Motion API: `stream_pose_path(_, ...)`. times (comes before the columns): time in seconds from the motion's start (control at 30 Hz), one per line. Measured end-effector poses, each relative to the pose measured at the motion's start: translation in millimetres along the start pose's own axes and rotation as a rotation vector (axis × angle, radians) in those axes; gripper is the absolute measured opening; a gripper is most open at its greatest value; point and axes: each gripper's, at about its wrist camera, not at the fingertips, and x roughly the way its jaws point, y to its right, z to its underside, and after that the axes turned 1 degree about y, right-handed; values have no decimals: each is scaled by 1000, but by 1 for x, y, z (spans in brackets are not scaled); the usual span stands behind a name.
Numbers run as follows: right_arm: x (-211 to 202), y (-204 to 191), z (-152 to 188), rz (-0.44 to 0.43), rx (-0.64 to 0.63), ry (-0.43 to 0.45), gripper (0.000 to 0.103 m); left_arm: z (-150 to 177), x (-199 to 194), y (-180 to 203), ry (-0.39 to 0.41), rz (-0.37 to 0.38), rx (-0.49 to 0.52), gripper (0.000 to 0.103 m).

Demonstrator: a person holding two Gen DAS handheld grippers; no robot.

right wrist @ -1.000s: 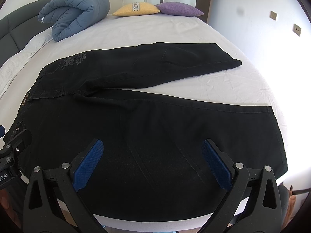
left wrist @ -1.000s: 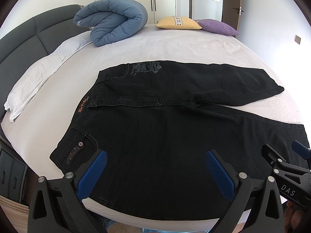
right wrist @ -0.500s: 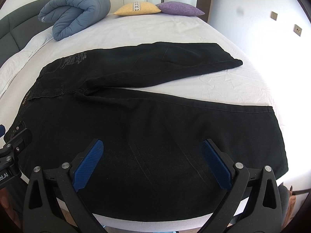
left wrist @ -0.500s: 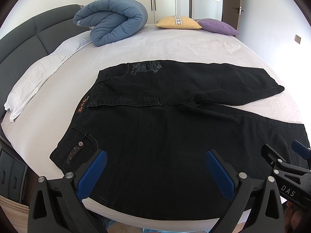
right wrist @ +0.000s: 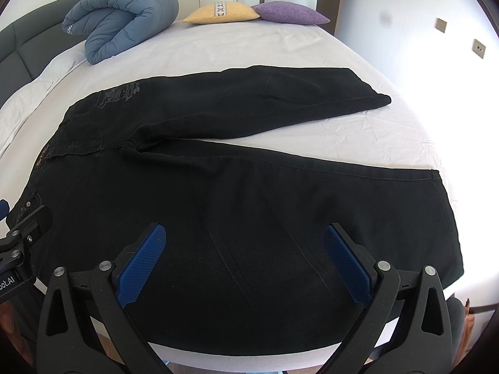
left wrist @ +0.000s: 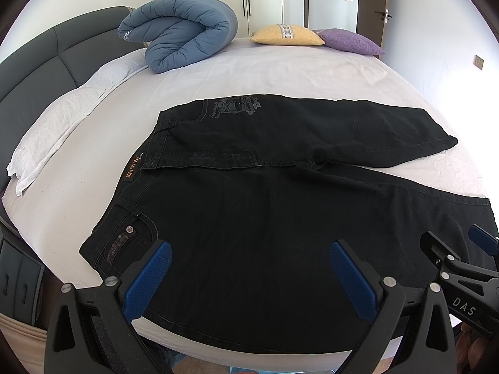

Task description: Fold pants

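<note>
Black pants (left wrist: pixel 265 212) lie flat on a white bed (left wrist: pixel 280 71), waistband to the left, two legs spread to the right; they also show in the right wrist view (right wrist: pixel 249 193). The far leg (right wrist: pixel 265 103) angles away from the near leg (right wrist: pixel 343 205). My left gripper (left wrist: pixel 249 268) is open and empty above the near edge by the hip pocket (left wrist: pixel 124 240). My right gripper (right wrist: pixel 243 252) is open and empty above the near leg. Each gripper shows at the edge of the other's view: the right one (left wrist: pixel 452 258) and the left one (right wrist: pixel 18 230).
A rolled blue duvet (left wrist: pixel 181 34), a yellow pillow (left wrist: pixel 287 34) and a purple pillow (left wrist: pixel 349 42) lie at the far side of the bed. A dark grey headboard (left wrist: pixel 34 74) and a white pillow (left wrist: pixel 59 124) are at the left. A white wall (right wrist: pixel 436 15) is on the right.
</note>
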Motion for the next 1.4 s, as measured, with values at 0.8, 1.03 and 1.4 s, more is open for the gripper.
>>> stream_pose_path(0.8, 13, 7, -138, -352, -185, 159, 103, -128, 80, -63, 20, 5, 196, 103)
stream_pose_path(1.03, 64, -17, -216, -431, -327, 142, 103, -204, 146, -88, 5, 90, 264, 103)
stream_pose_path(1.4, 156, -54, -257, -576, -574, 4, 68, -268, 292, -102, -228, 309, 561, 97)
